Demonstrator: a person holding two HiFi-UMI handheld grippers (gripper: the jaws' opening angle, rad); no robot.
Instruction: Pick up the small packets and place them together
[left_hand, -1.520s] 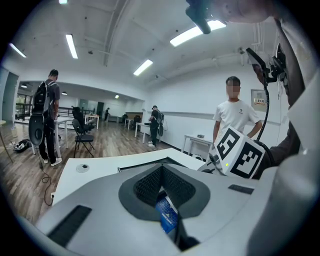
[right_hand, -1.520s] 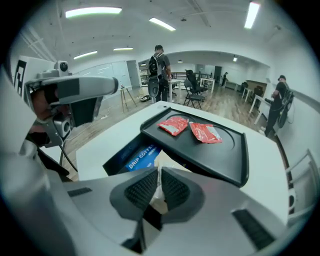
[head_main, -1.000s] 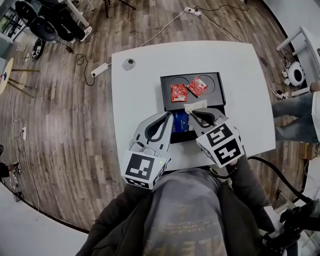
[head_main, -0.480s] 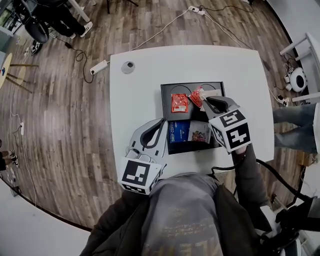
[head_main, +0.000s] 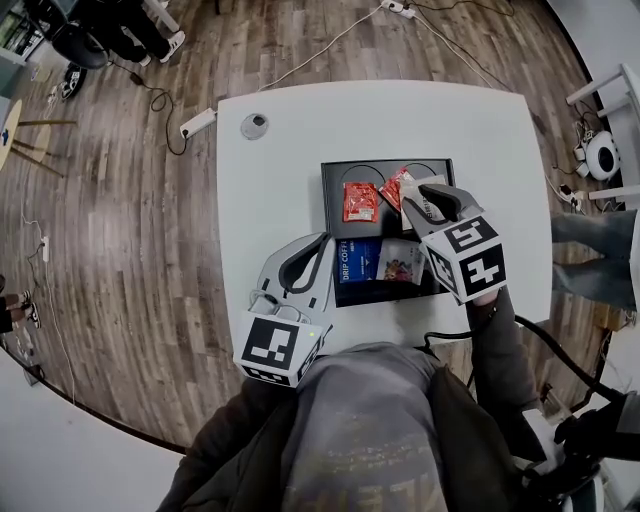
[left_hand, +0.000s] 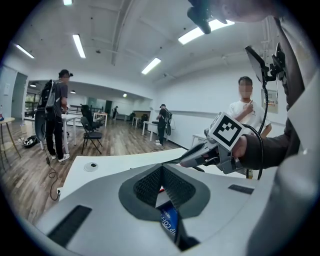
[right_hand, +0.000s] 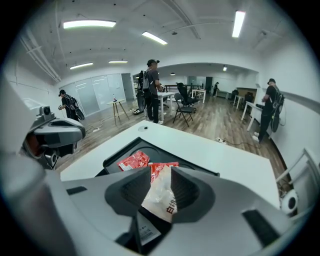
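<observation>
A black tray lies in the middle of the white table. Two red packets sit side by side in its far half; the right gripper view shows them just ahead. My right gripper hovers by the right-hand red packet. A white packet stands between its jaws, which have just been opening and look slack on it. My left gripper is shut and empty, near the tray's near-left corner, over a blue coffee box.
A colourful sachet lies beside the blue box in the tray. A small round disc sits at the table's far left corner. A power strip and cables lie on the wooden floor. Several people and chairs stand further off.
My right gripper carried the white packet from over the blue box to the far right of the tray, beside the red packets, and its jaws parted. The left gripper drew back slightly toward me.
</observation>
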